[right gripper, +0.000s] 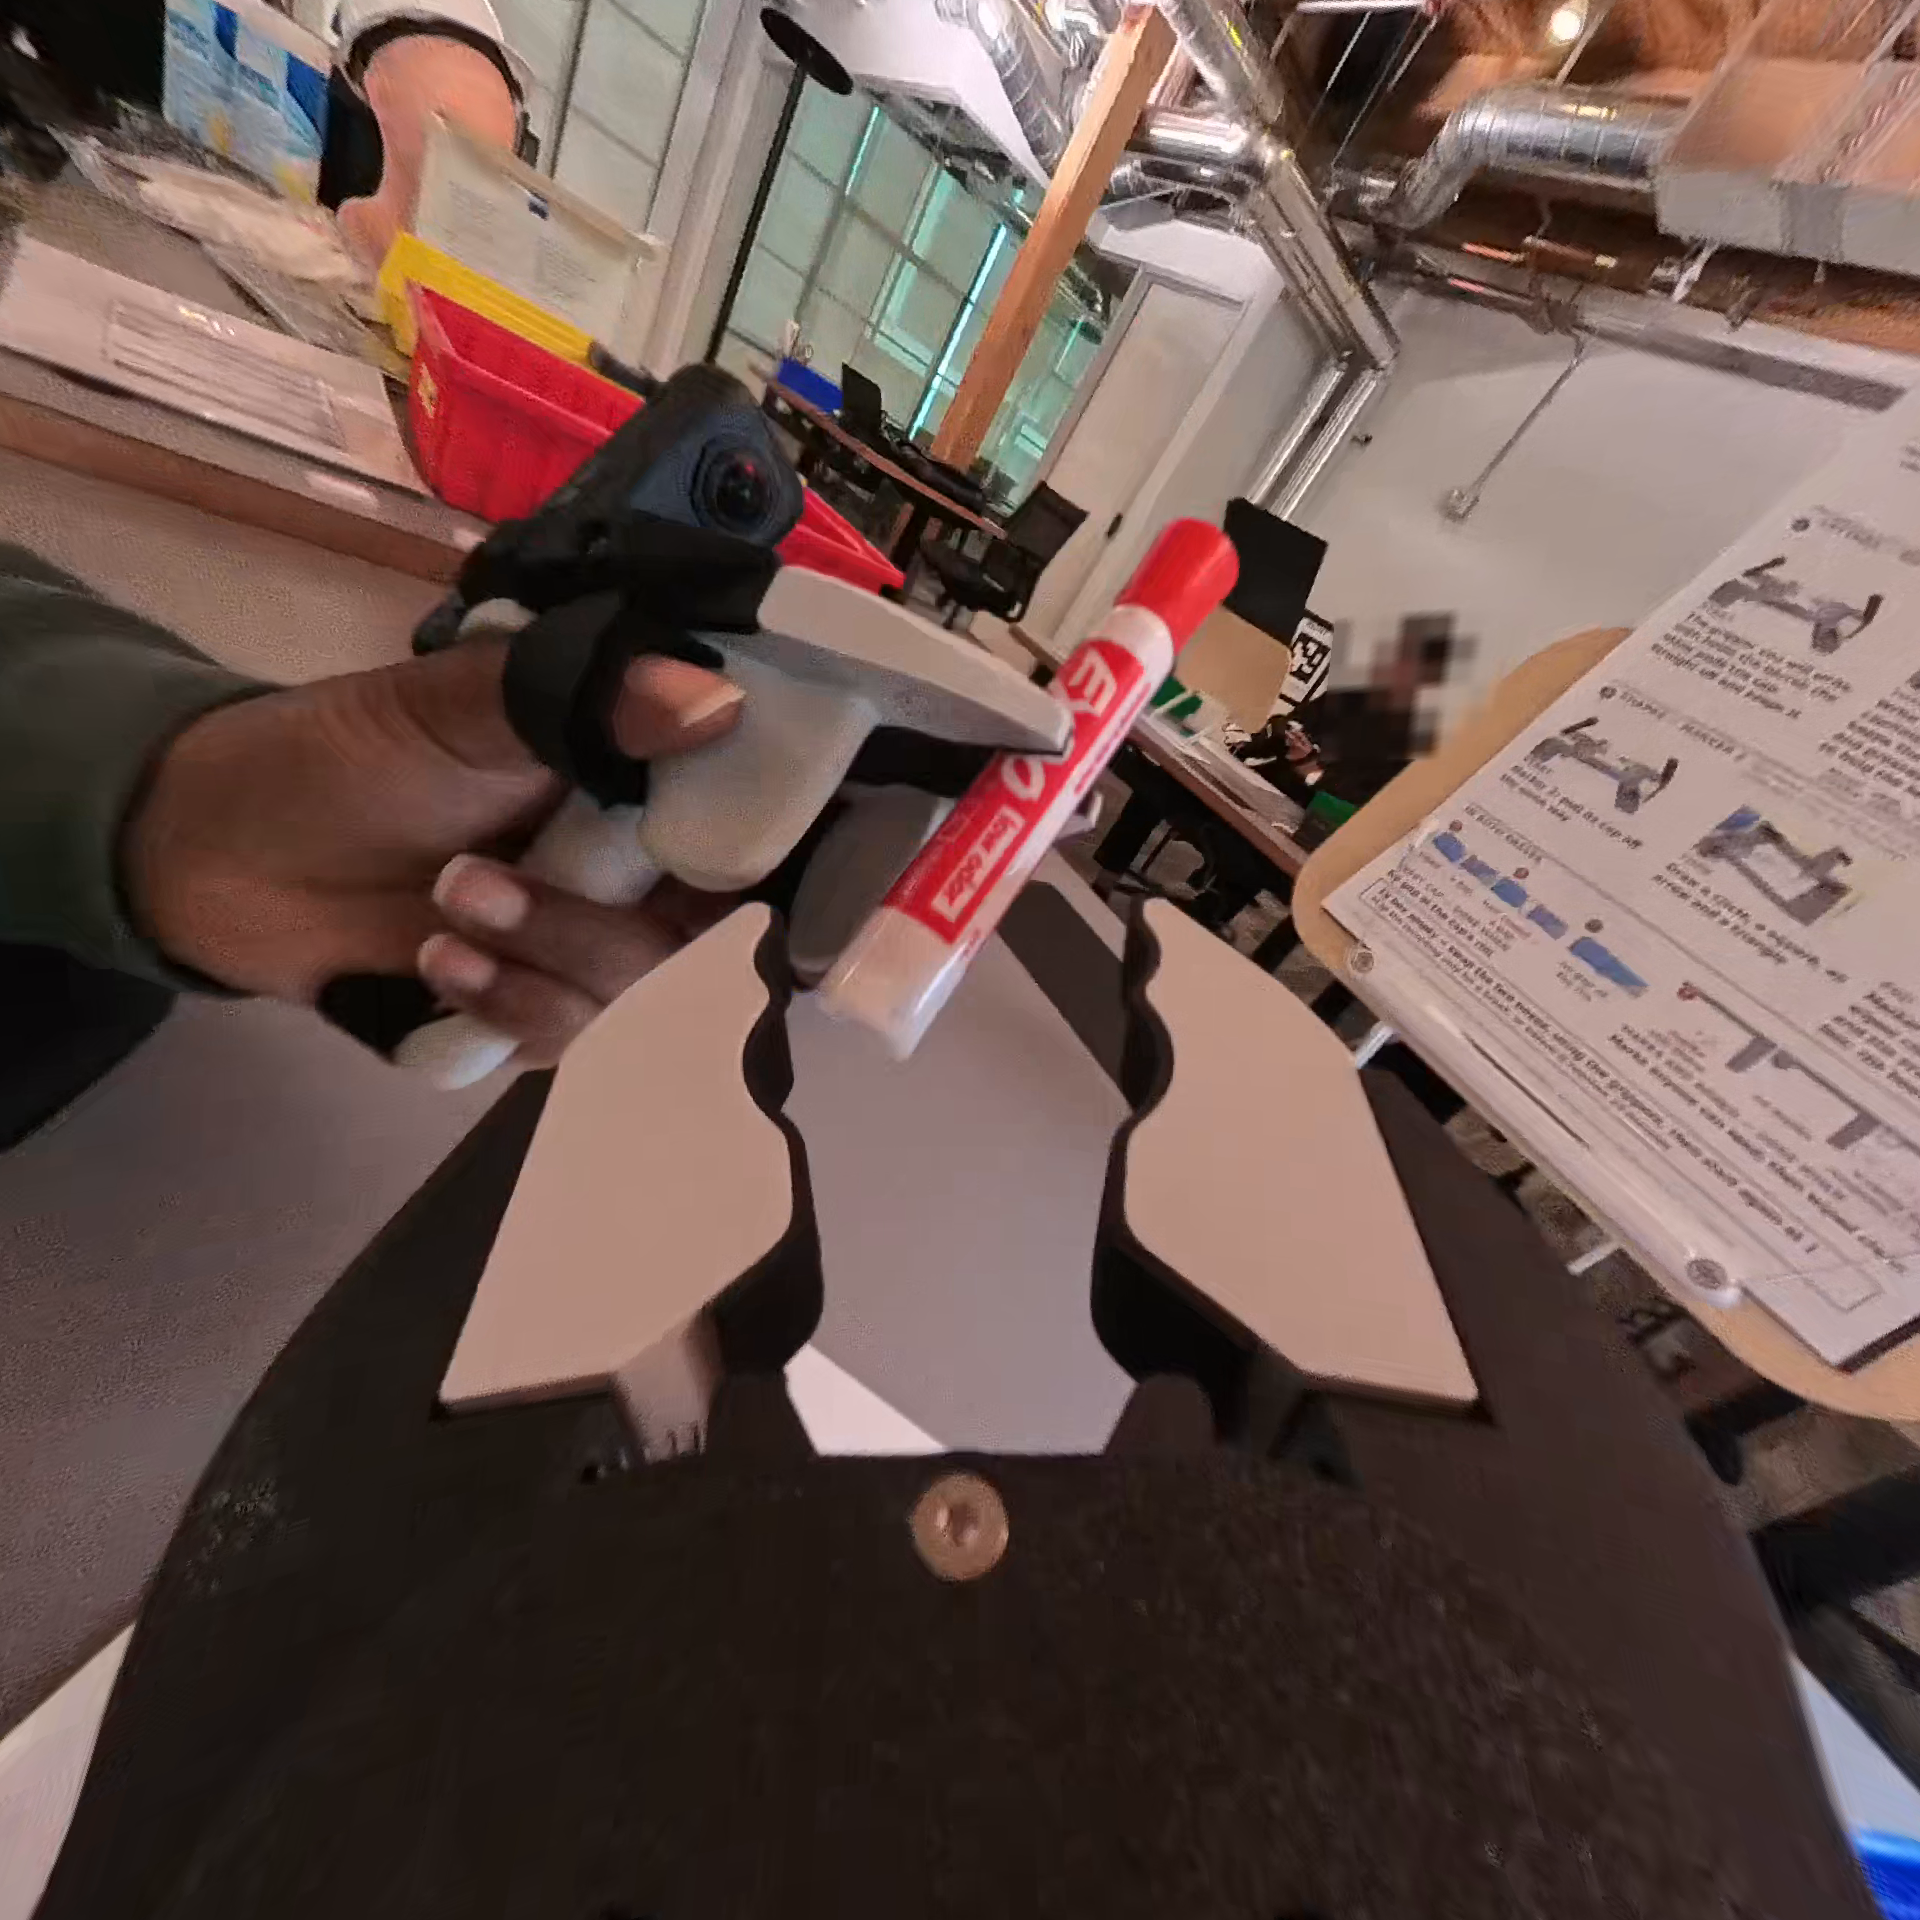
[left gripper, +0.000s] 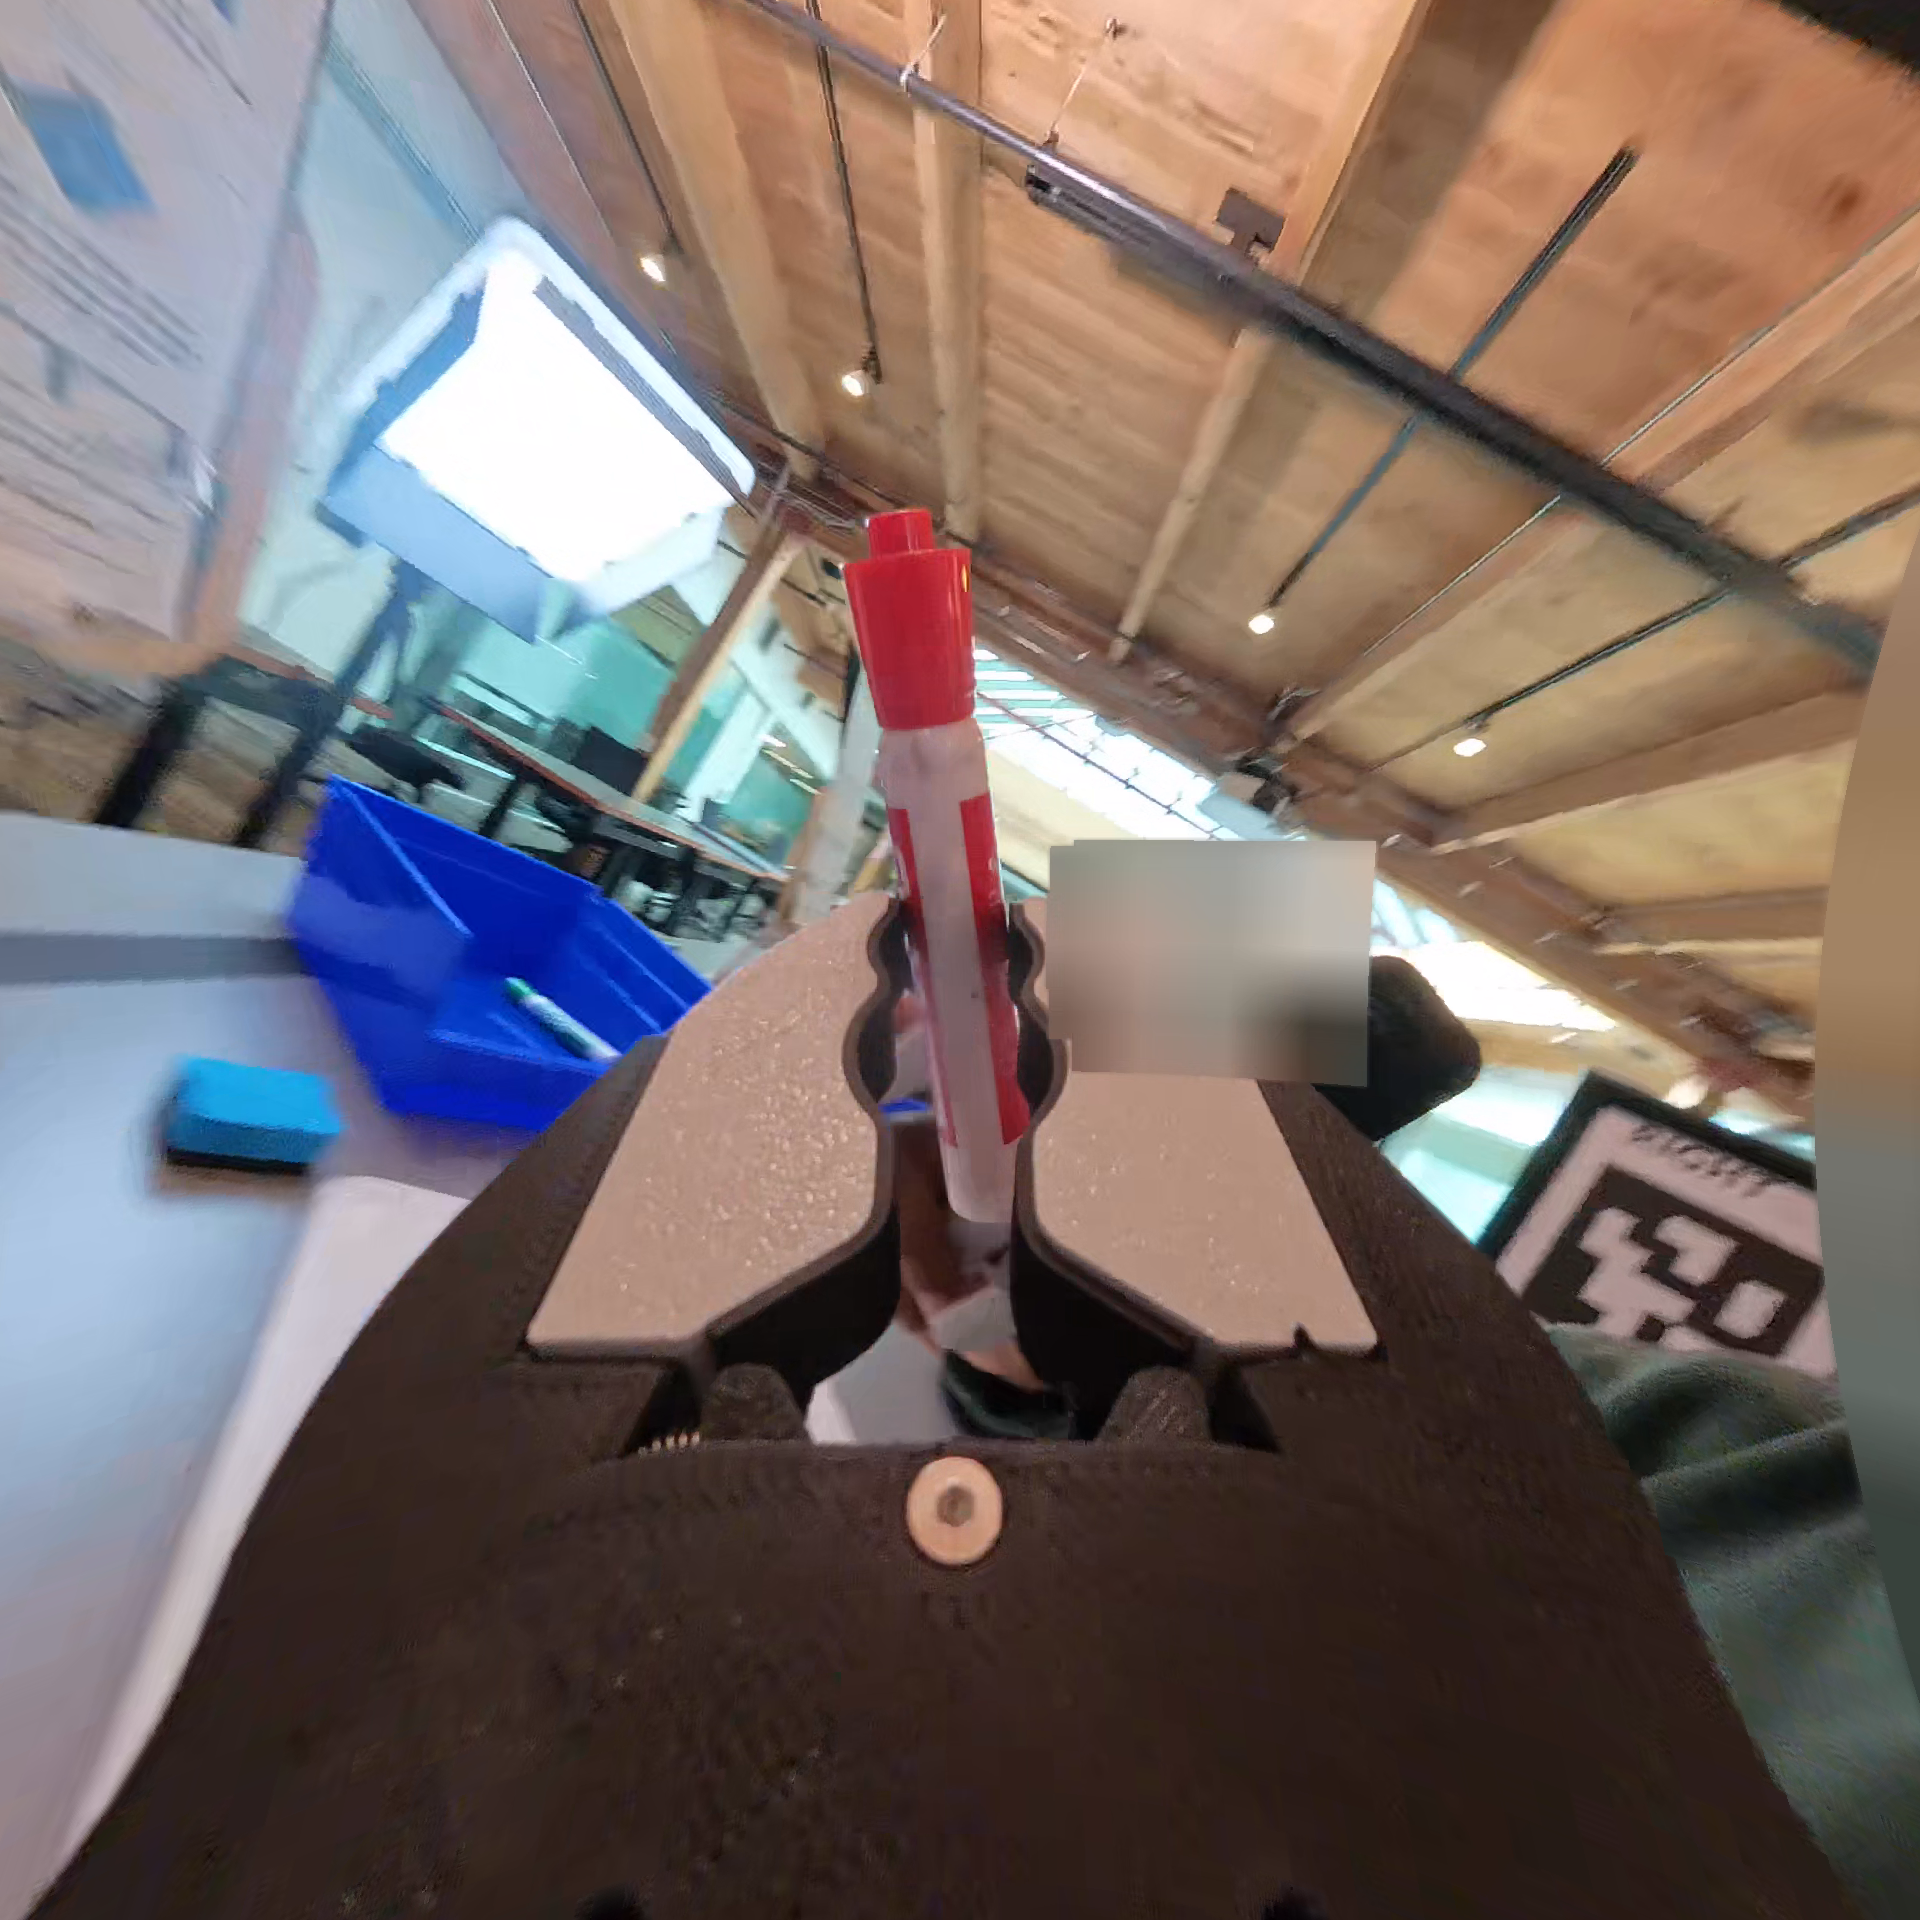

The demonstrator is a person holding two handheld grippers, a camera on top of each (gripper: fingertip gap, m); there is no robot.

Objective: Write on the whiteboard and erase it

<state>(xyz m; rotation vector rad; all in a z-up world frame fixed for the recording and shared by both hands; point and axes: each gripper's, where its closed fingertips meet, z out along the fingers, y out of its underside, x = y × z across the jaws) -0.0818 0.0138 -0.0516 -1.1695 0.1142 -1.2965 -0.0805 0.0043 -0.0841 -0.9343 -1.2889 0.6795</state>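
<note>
Standing clamped in left tool: red marker

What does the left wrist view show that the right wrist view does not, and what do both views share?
Only the left wrist view shows the blue eraser on the table and the blue bin with a green-capped marker inside.

Only the right wrist view shows the open, empty right tongs, the hand holding the left tongs, a red bin and an instruction sheet.

Both show the capped red marker clamped in the left tongs.
</note>
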